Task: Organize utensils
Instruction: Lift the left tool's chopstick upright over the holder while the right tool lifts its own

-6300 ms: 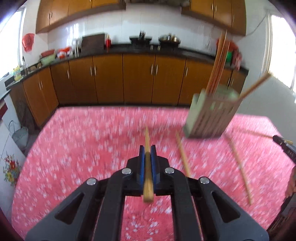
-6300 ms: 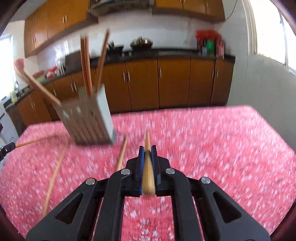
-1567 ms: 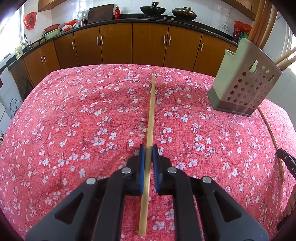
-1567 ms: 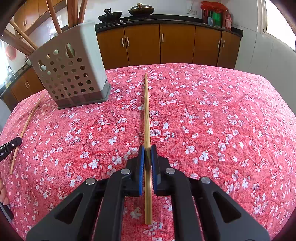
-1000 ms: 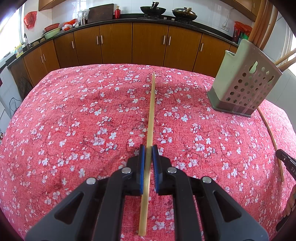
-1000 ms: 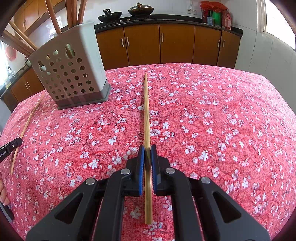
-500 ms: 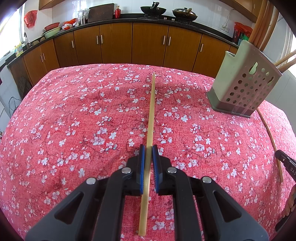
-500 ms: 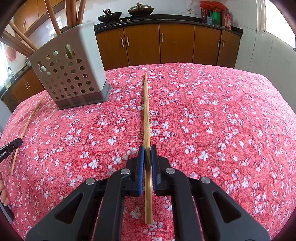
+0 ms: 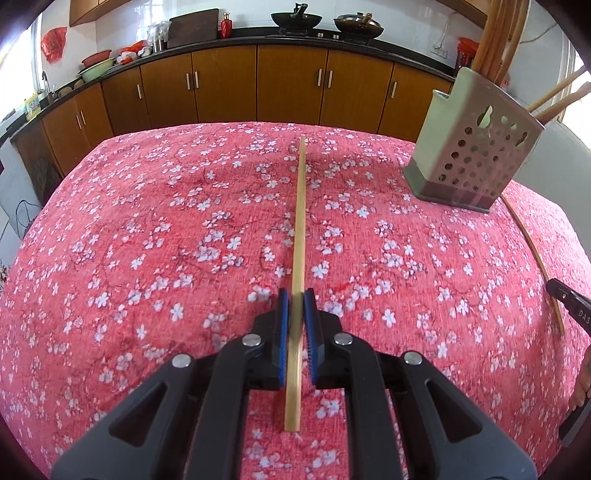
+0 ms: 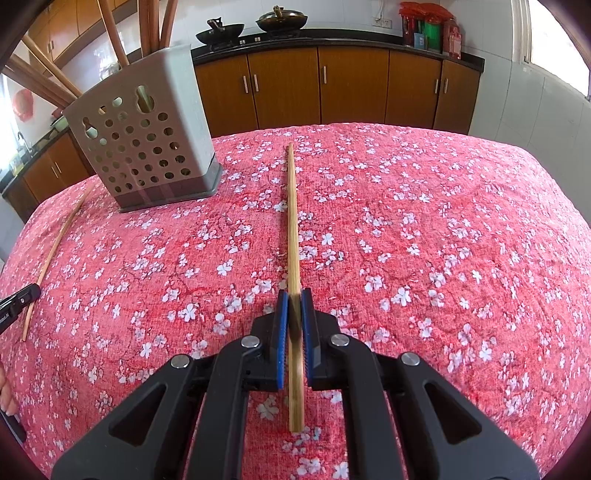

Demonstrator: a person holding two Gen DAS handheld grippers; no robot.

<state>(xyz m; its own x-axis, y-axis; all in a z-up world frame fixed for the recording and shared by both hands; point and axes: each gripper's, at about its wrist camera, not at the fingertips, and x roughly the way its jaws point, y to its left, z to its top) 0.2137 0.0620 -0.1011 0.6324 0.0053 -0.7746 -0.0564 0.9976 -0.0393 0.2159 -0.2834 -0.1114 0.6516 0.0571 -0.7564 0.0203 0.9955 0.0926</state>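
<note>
left gripper [image 9: 295, 299] clamped on chopstick [image 9: 300, 221]; right gripper [image 10: 294, 297] clamped on second chopstick [image 10: 291, 221] (holder [image 10: 147, 147] far left).

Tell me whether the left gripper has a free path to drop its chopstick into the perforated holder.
Probably yes. The left gripper is shut on its chopstick, and only bare floral tablecloth lies between it and the perforated holder. Chopsticks already in the holder lean and crowd its top.
</note>
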